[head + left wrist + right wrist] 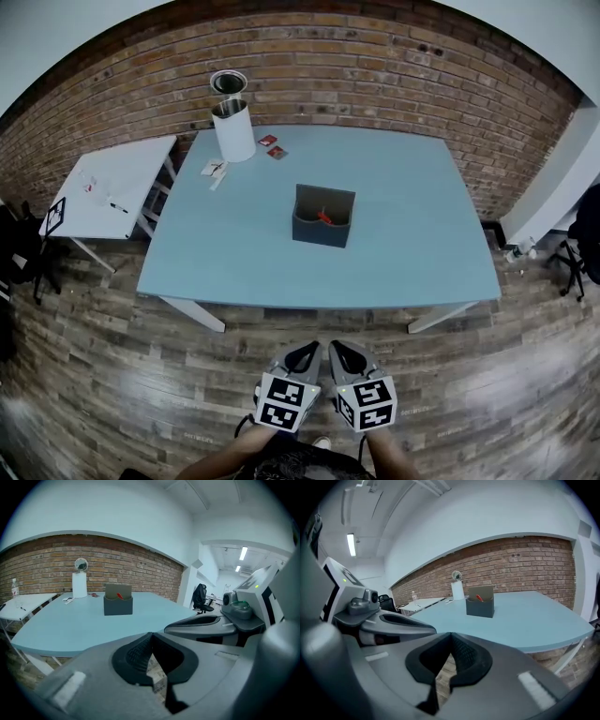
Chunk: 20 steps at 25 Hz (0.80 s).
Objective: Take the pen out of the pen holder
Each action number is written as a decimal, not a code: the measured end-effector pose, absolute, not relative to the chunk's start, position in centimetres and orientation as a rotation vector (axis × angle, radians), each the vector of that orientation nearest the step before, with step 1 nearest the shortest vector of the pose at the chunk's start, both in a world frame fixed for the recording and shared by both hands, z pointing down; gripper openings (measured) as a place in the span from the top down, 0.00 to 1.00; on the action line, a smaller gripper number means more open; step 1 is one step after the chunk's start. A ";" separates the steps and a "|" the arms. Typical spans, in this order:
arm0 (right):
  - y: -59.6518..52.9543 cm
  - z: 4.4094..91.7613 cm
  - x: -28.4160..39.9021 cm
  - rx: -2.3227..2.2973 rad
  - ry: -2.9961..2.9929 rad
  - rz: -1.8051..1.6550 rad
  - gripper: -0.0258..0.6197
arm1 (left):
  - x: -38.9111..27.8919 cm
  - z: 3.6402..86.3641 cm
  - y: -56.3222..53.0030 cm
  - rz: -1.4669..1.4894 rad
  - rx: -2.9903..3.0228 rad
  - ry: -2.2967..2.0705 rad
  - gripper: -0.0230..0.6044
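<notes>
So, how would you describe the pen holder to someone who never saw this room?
Find the light blue table by the brick wall. Near its middle stands the pen holder, a dark grey open box with a red pen inside. It is the only dark, boxy thing there; the white cylinder and small cards sit at the far left corner.

No legible text, brand, or number in any view. Marker cubes on the left tongs [305,355] and right tongs [345,354] carry black-and-white square code patterns only, no characters. Small cards [277,152] on the worktop [412,244] show red print, too small to read.
</notes>
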State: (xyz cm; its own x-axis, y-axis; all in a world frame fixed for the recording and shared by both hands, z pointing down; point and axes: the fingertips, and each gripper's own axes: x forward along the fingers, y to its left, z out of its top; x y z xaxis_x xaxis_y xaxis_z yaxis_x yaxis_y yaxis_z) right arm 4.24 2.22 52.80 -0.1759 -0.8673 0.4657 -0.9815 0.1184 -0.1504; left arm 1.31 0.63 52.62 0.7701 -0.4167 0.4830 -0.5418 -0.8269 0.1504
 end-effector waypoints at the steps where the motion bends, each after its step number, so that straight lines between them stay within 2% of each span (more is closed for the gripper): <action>1: 1.7 52.7 4.3 1.823 -2.134 0.623 0.96 | 1.4 52.5 0.1 0.634 2.684 -0.740 0.96; 20: -7.5 50.7 4.9 1.887 -2.067 0.560 0.96 | 2.3 50.8 -9.1 0.583 2.739 -0.669 0.96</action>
